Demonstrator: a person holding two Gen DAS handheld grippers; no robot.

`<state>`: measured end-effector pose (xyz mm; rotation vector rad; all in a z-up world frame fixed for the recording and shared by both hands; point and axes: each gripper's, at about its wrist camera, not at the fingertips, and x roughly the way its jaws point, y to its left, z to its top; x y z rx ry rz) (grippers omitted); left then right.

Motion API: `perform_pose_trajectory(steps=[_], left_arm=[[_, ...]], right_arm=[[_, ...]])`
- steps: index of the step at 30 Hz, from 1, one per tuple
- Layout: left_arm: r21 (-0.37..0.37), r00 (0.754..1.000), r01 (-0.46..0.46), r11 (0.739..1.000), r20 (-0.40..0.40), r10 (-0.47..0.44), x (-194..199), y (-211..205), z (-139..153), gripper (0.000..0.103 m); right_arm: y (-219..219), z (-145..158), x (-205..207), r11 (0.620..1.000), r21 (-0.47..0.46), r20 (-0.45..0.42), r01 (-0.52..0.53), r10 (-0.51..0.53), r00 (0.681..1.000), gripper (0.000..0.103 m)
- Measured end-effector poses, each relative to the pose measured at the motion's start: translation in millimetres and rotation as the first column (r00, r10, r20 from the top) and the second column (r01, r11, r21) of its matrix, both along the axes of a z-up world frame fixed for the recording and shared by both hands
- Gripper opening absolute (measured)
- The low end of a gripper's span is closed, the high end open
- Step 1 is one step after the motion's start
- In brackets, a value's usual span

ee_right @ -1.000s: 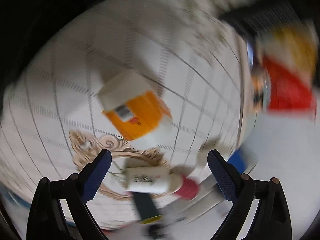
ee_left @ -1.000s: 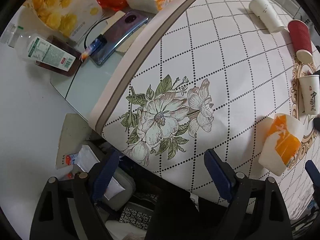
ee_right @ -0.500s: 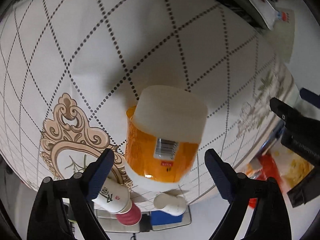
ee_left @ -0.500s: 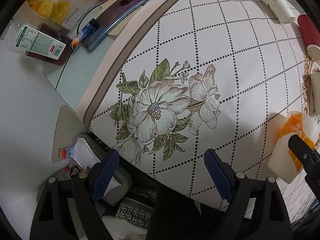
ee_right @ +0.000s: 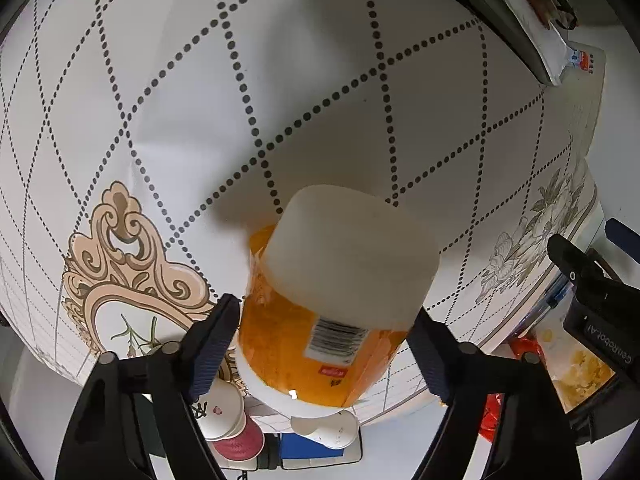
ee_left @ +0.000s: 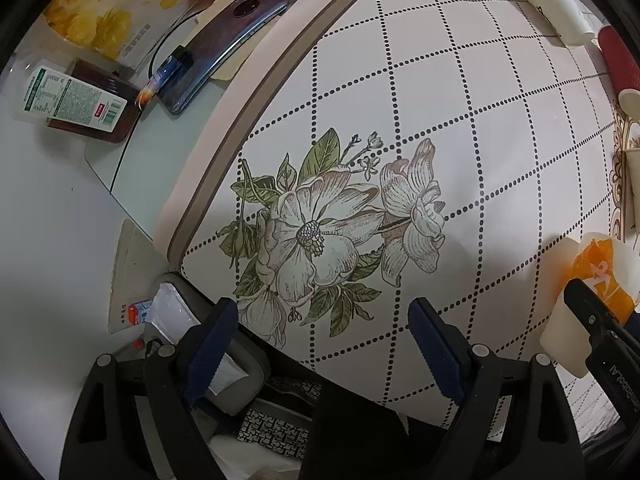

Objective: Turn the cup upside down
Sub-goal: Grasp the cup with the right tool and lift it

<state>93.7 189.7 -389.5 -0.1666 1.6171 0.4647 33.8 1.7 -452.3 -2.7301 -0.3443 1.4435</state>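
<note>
Left wrist view: left gripper [ee_left: 326, 344] idle over the flowered worktop [ee_left: 460, 120], jaws spread and holding nothing; orange-and-white paper cup [ee_left: 592, 280] at the far right, right gripper partly across it. Worktop edge just below and left — little margin there, clutter beyond: phone [ee_left: 228, 46], labelled bottle [ee_left: 72, 98]. More cups toward the far right, a white paper cup [ee_left: 554, 6] and a red cup [ee_left: 618, 62], both lying on their sides. Right wrist view: right gripper [ee_right: 322, 350] straddling the orange cup, jaws spread, pads close to both walls, contact not certain. Cup apparently tipped, pale flat end facing the camera. Thin paper wall likely to crush under a hard squeeze, or slip during the turn. Open cloth ahead; other cups crowded just behind, easily knocked.
</note>
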Motion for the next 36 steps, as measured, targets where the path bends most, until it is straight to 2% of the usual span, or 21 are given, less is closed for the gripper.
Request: perform_pose_trajectory(steps=[14,24,27,30,33,36], left_arm=[[-0.012,1.0,0.015,1.0,-0.004,-0.015,4.8,-2.5,-2.0,0.087],[-0.001,0.998,0.056,0.998,0.004,-0.056,11.0,-9.9,3.5,0.087],[0.005,0.997,0.072,0.997,0.01,-0.072,13.3,-14.4,8.5,0.087],[0.014,0.996,0.091,0.996,0.016,-0.091,17.5,-19.2,15.2,0.087],[0.022,0.994,0.111,0.994,0.022,-0.111,18.4,-23.9,20.3,0.087],[0.028,0.99,0.135,0.99,0.028,-0.136,19.1,-30.9,25.2,0.087]], right_arm=[[14.9,-1.1,-5.2,0.997,0.036,-0.037,0.069,-0.068,0.997,0.079],[32.1,5.5,-7.7,0.971,0.089,-0.054,0.223,-0.219,0.974,0.076],[38.7,7.8,-7.4,0.944,0.103,-0.067,0.313,-0.307,0.949,0.076],[48.9,12.4,-5.2,0.899,0.121,-0.083,0.42,-0.413,0.907,0.076],[60.1,18.0,-2.2,0.835,0.139,-0.099,0.533,-0.523,0.846,0.076],[72.0,23.9,5.1,0.739,0.154,-0.118,0.655,-0.645,0.755,0.076]])
